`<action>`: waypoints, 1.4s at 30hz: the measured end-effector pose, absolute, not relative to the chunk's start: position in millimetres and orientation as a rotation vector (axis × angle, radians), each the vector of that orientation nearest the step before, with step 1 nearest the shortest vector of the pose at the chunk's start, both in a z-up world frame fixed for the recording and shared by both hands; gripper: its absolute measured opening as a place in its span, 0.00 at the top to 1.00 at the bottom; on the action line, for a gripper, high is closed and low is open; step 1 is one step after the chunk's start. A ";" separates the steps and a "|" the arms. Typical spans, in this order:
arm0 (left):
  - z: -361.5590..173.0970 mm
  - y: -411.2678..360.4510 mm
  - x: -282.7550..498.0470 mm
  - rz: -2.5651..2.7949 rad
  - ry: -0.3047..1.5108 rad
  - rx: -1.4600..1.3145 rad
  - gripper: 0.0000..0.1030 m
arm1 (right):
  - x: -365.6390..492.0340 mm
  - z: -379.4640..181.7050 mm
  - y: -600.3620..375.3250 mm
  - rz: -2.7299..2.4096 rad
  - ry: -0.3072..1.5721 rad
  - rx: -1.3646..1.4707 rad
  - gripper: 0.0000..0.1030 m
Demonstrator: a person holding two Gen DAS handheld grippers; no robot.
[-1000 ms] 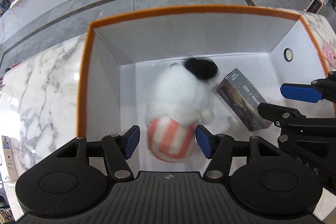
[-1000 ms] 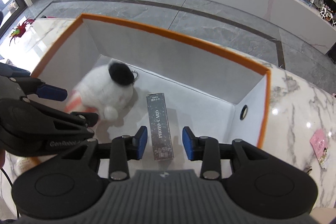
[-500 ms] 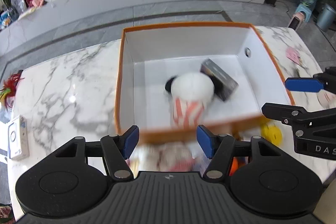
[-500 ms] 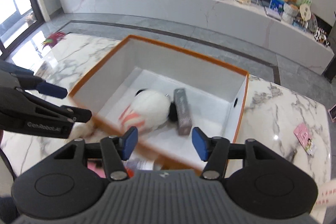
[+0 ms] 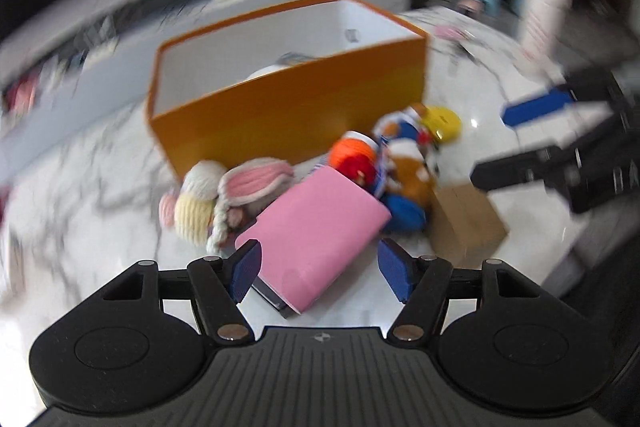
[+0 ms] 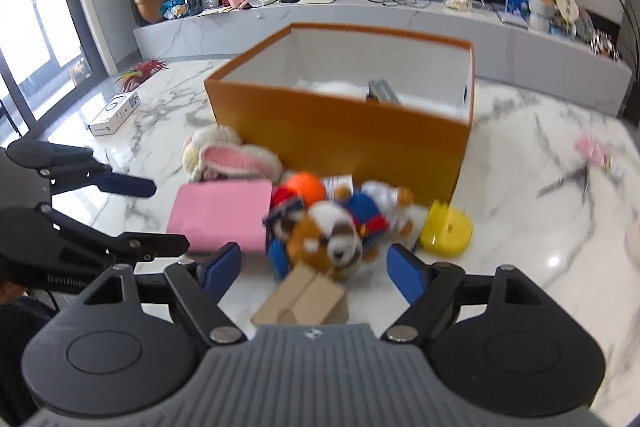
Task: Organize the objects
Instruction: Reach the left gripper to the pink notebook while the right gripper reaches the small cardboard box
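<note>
box: the orange box [image 6: 352,143] sits upper centre in both views, open on top; a white plush and a dark carton already lie inside, so it serves as the bin for the sorting.
pile: the loose things lie on the bench [image 6: 520,211] just in front of the box's near wall, close enough for short carries.
pink case: the pink case [image 5: 316,239] lies flat, lower centre in the left view, one end reaching between the left tongs' pads; in my judgement it is that hand's next pick.
dog plush: the brown-and-white dog [image 6: 328,239] lies lower centre in the right view, with a small cardboard box [image 6: 304,299] just below it, both in line with the right tongs.
others: a bunny [image 6: 228,155] touches the box's near left corner; an orange ball [image 6: 306,187] and a yellow disc [image 6: 446,229] lie among the pile.
left tongs: the left tongs [image 5: 320,269] are spread and have just been widening; the left pad looks close to the pink case, though blur hides any contact.
right tongs: the right tongs [image 6: 312,269] are spread wide, jaws just opened further, pinching nothing.
pose: both point down at a slant toward the pile, side by side.
</note>
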State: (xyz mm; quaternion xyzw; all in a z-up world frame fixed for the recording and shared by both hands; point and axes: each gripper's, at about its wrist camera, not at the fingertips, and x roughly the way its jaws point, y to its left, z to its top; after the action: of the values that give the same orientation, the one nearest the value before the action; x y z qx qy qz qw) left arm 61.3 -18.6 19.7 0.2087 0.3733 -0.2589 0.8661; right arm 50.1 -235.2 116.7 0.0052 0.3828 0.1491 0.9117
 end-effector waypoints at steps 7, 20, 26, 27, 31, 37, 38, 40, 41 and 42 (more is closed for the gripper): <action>2.2 -22.5 70.5 -0.647 0.772 0.515 0.26 | 42.3 85.8 -246.0 0.351 0.817 0.088 0.21; -21.8 -36.4 111.7 -0.766 0.808 0.635 0.06 | 52.8 73.4 -260.3 0.386 0.863 0.205 0.19; -46.5 -42.8 120.9 -0.748 0.840 0.777 0.05 | 53.6 73.5 -257.4 0.388 0.869 0.195 0.18; -49.5 -42.5 121.3 -0.737 0.829 0.785 0.05 | 53.6 72.6 -255.8 0.383 0.873 0.185 0.18; -53.9 -37.2 120.5 -0.729 0.806 0.760 0.05 | 54.7 66.5 -246.4 0.348 0.881 0.158 0.18; -55.1 -27.5 117.2 -0.733 0.776 0.736 0.06 | 60.9 53.1 -225.4 0.307 0.902 0.144 0.20; -55.1 -26.6 116.6 -0.734 0.773 0.738 0.06 | 62.5 51.3 -222.8 0.294 0.908 0.134 0.22; -55.0 -25.5 115.1 -0.735 0.767 0.746 0.06 | 66.1 47.4 -220.9 0.273 0.926 0.133 0.29; -54.9 -24.4 114.6 -0.735 0.766 0.747 0.06 | 67.2 46.2 -221.6 0.267 0.928 0.142 0.29; -53.6 -25.4 116.5 -0.735 0.763 0.750 0.07 | 67.6 46.4 -222.0 0.265 0.925 0.145 0.29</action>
State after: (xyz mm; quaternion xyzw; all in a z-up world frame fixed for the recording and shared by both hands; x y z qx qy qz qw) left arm 116.5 -25.4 -53.6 0.3494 0.3554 -0.3421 0.7966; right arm 67.6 -222.0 46.4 0.0699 0.4446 0.1275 0.8838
